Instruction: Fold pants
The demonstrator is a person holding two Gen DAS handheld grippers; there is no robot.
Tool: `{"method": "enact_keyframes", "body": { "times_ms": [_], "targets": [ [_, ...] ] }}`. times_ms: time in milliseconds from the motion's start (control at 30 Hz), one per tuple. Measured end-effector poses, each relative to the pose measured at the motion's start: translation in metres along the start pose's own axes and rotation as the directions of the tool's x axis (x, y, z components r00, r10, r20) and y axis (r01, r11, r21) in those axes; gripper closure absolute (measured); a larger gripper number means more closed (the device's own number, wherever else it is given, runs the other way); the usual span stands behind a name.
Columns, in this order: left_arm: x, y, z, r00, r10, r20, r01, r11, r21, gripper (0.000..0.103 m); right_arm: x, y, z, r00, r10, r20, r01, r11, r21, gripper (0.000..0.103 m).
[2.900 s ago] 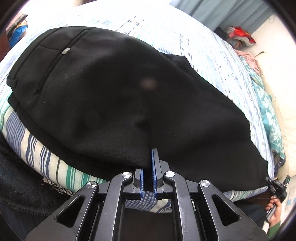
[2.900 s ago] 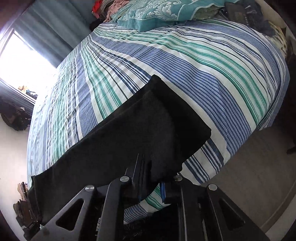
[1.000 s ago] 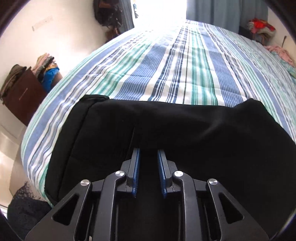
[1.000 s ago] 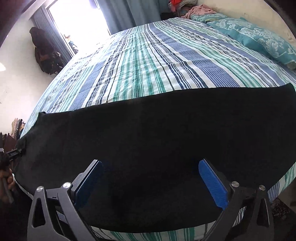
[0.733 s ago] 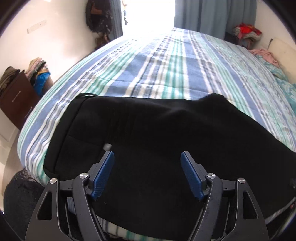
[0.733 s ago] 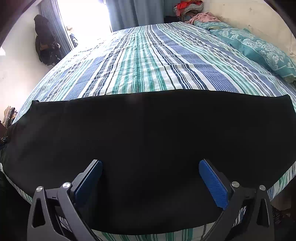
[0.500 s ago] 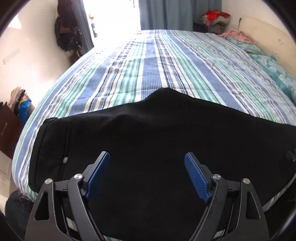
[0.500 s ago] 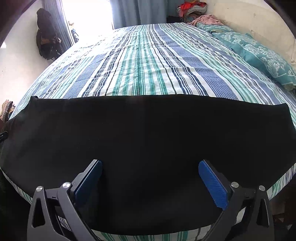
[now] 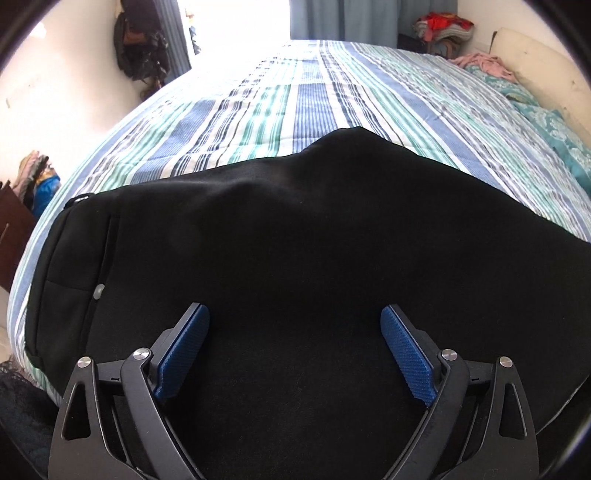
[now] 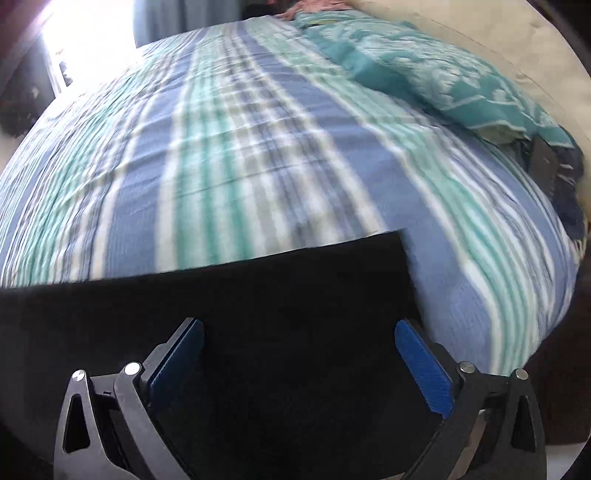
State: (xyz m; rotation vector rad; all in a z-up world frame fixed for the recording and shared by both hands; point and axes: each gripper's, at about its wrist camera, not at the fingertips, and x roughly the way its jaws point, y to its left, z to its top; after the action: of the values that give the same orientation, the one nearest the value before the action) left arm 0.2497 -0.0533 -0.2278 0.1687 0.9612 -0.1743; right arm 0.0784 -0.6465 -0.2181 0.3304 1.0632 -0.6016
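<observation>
Black pants (image 9: pixel 295 251) lie flat along the near edge of a striped bed (image 9: pixel 295 103), folded lengthwise, waistband and a pocket button (image 9: pixel 98 291) at the left. My left gripper (image 9: pixel 294 332) is open and empty above the seat area. In the right wrist view, the leg end of the pants (image 10: pixel 258 302) lies with its hem corner at the right. My right gripper (image 10: pixel 300 350) is open and empty above it. This view is motion-blurred.
Teal patterned pillows (image 10: pixel 424 70) lie at the right end of the bed (image 10: pixel 258 155). Clothes (image 9: pixel 443 29) are piled by the far curtain, a bag (image 9: pixel 140 48) hangs on the left wall, and a dark cabinet (image 9: pixel 11 236) stands at the left.
My left gripper let go of the pants, opened wide and drew back. My right gripper, open throughout the last second, has swung right toward the hem end of the legs.
</observation>
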Motion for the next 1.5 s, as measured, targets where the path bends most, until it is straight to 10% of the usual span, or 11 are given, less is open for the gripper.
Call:
{"method": "enact_keyframes", "body": {
  "times_ms": [67,167,267,500,767,1000,1200,1333,1433,1500],
  "targets": [
    [0.000,-0.001,0.000,1.000,0.006,0.003,-0.006,1.000,-0.003,0.007,-0.004,-0.046,0.004,0.999,-0.033,0.018,0.031,0.993,0.113,0.005],
    [0.001,-0.001,0.000,1.000,0.013,0.007,-0.013,1.000,-0.008,0.005,-0.007,-0.097,-0.006,0.990,0.135,0.049,-0.143,0.952,0.271,0.005],
    [0.001,-0.001,-0.001,1.000,0.019,0.008,-0.019,1.000,-0.013,0.005,-0.002,-0.119,-0.020,0.913,0.399,0.091,-0.404,0.842,0.359,0.009],
    [0.001,-0.001,-0.001,1.000,0.028,0.006,-0.028,0.999,-0.017,0.005,0.012,-0.097,-0.030,0.756,0.654,0.019,-0.622,0.708,0.335,0.044],
    [-0.002,-0.001,0.000,1.000,0.028,-0.012,-0.029,0.999,-0.023,0.004,0.015,-0.059,-0.029,0.739,0.673,-0.008,-0.624,0.690,0.366,0.082],
    [-0.017,0.011,-0.003,0.998,-0.059,-0.023,0.057,0.996,-0.073,0.006,-0.049,0.028,-0.029,0.526,0.843,0.110,-0.829,0.480,0.285,0.083],
    [-0.025,0.034,-0.003,0.992,-0.123,0.009,0.123,0.982,-0.147,0.006,-0.087,0.185,-0.045,0.356,0.931,0.077,-0.920,0.334,0.207,0.083],
    [-0.029,0.050,-0.005,0.993,-0.120,0.020,0.121,0.977,-0.173,0.006,-0.091,0.316,-0.062,0.351,0.936,0.028,-0.925,0.342,0.165,0.083],
    [-0.033,0.063,-0.006,0.992,-0.123,0.025,0.126,0.969,-0.212,0.006,-0.093,0.416,-0.082,0.424,0.904,-0.049,-0.899,0.427,0.096,0.076],
    [-0.035,0.072,-0.007,0.992,-0.125,0.031,0.129,0.962,-0.241,0.006,-0.095,0.469,-0.099,0.479,0.869,-0.124,-0.870,0.489,0.066,0.050]
  ]
}}
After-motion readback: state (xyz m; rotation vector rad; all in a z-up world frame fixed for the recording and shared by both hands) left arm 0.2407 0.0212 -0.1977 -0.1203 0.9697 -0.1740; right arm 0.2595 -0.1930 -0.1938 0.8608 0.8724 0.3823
